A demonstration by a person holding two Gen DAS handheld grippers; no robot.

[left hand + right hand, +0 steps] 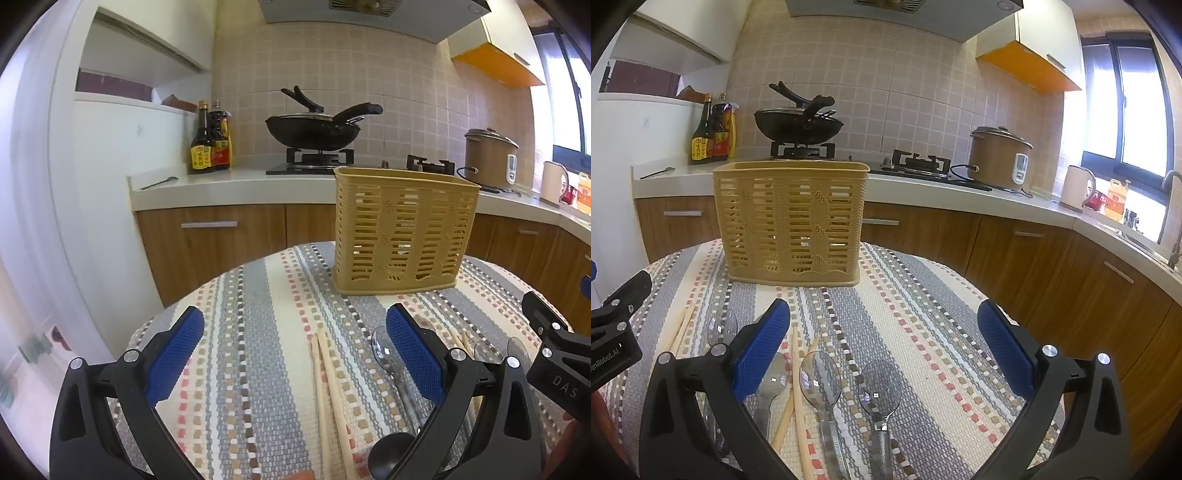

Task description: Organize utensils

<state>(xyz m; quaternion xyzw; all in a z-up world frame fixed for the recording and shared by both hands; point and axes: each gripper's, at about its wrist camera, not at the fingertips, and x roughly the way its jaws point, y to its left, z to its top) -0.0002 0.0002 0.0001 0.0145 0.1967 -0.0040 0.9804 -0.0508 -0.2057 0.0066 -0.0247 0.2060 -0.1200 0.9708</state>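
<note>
A tan slatted utensil basket stands upright at the far side of a striped woven cloth. Wooden chopsticks and clear plastic spoons lie flat on the cloth nearer me. My left gripper is open above the chopsticks, holding nothing. My right gripper is open too, over two clear spoons, with nothing between its pads. A dark spoon lies at the bottom of the left wrist view.
Behind the table runs a kitchen counter with sauce bottles, a black wok on a gas stove, a brown rice cooker and a kettle. Wooden cabinets sit below it. A sink and window are at the right.
</note>
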